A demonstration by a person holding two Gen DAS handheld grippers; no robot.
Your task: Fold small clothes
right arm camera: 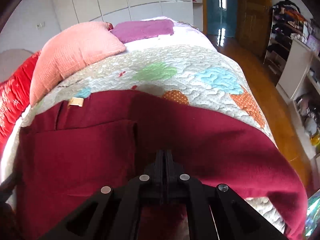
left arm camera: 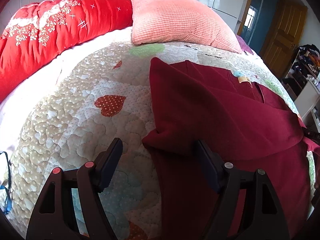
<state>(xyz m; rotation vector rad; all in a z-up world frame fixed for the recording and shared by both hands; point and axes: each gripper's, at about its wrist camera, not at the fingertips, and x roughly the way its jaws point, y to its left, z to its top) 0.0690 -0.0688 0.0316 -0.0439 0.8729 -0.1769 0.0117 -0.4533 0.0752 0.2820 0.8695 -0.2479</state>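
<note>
bedroom, quilt (left arm camera: 84, 108) on the bed. dark red garment (left arm camera: 230, 120) lies partly folded, one sleeve turned in. left gripper (left arm camera: 158, 150) wide apart, its edge between the fingers. right gripper (right arm camera: 164, 154) closed above it, possibly pinching nothing. more folds left.

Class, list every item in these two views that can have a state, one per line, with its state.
dark red garment: spread on the quilt, one side folded over.
left gripper: open, fingers astride the garment's folded corner.
right gripper: shut, over the garment; whether cloth is pinched cannot be told.
pink pillow: lying on the bed.
wooden door: swung open.
</note>
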